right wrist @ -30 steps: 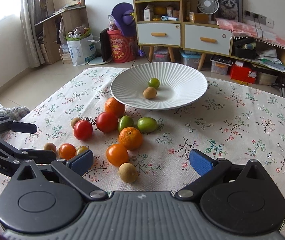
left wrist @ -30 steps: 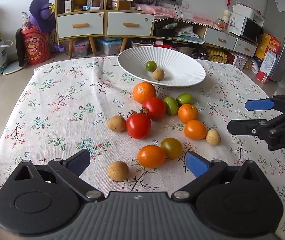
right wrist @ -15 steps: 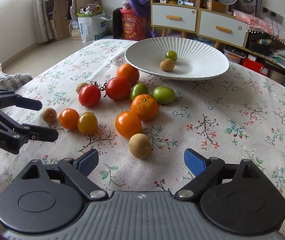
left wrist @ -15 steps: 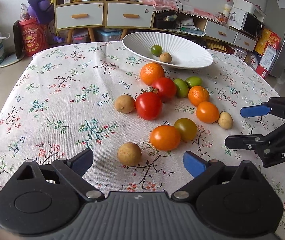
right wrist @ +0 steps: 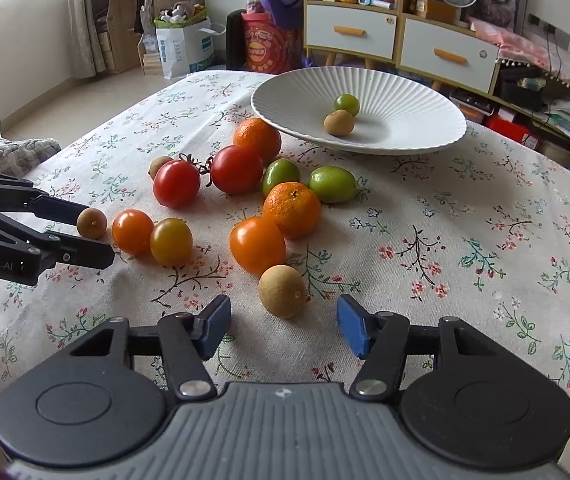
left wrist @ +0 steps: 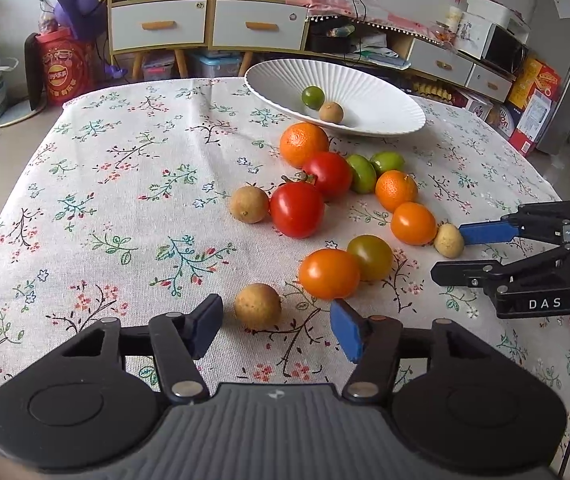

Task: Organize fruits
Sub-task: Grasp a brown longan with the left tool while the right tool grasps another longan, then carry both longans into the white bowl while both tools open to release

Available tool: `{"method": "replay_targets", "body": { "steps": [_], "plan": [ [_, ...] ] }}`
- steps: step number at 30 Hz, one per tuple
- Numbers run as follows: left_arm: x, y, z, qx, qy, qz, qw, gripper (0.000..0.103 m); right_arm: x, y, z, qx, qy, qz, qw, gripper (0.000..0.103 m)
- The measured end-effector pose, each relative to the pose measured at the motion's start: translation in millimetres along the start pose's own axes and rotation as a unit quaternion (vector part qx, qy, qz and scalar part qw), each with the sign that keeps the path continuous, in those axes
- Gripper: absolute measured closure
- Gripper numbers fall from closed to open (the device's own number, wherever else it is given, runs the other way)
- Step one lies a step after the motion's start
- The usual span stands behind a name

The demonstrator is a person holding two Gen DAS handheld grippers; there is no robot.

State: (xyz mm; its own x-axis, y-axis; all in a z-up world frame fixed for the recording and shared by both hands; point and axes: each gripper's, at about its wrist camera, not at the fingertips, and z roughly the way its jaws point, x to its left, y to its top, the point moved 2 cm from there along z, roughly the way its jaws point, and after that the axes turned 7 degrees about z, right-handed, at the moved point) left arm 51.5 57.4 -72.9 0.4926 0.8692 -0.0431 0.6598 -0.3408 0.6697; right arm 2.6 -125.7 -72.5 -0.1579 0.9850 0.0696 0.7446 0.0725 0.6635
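Observation:
Several fruits lie on the floral tablecloth (left wrist: 125, 208): oranges, red and orange tomatoes, green fruits and brown longans. A white ribbed plate (left wrist: 373, 92) at the back holds a green fruit (left wrist: 312, 97) and a longan (left wrist: 330, 112). My left gripper (left wrist: 275, 330) is open, with a brown longan (left wrist: 257, 306) just ahead of its fingertips. My right gripper (right wrist: 283, 326) is open, with another longan (right wrist: 282, 291) just ahead of its fingertips. Each gripper shows in the other's view, the right (left wrist: 457, 250) and the left (right wrist: 93, 236).
An orange tomato (left wrist: 329, 274) and an olive tomato (left wrist: 370, 257) sit close right of the left longan. An orange tomato (right wrist: 257, 245) touches the right longan. Cabinets (left wrist: 205, 24), boxes and a fridge stand beyond the table's far edge.
Both grippers have moved forward and down toward the fruits. Each longan now lies just ahead of the open fingers. The fruits have not moved.

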Motion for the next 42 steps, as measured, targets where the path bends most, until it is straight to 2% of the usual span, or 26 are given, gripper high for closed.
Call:
{"method": "replay_targets", "body": {
  "steps": [4, 6, 10, 12, 14, 24, 42],
  "plan": [
    [2, 1, 1, 0.000, 0.007, 0.000, 1.0000, 0.063, 0, 3, 0, -0.002, -0.001, 0.004, 1.000, 0.058],
    [2, 2, 1, 0.001, 0.009, 0.002, 1.0000, 0.073, 0, 3, 0, -0.003, 0.000, 0.005, 1.000, 0.062],
    [3, 2, 0, 0.005, 0.014, 0.004, 0.9999, 0.085, 1, 4, 0, -0.002, 0.003, 0.001, 1.000, 0.069],
    [4, 3, 0, 0.006, 0.013, 0.003, 0.9999, 0.085, 2, 5, -1, -0.003, 0.004, 0.000, 1.000, 0.077],
    [4, 3, 0, 0.006, 0.013, 0.001, 0.9999, 0.086, 2, 5, -1, -0.003, 0.005, 0.000, 1.000, 0.080],
    [6, 9, -4, 0.006, 0.012, -0.007, 0.9999, 0.086, 3, 9, -4, -0.002, 0.011, 0.000, 1.000, 0.081],
    [-5, 39, -10, -0.025, 0.005, -0.005, 0.9997, 0.086, 0, 28, -16, -0.033, 0.015, 0.016, 0.999, 0.081]
  ]
}}
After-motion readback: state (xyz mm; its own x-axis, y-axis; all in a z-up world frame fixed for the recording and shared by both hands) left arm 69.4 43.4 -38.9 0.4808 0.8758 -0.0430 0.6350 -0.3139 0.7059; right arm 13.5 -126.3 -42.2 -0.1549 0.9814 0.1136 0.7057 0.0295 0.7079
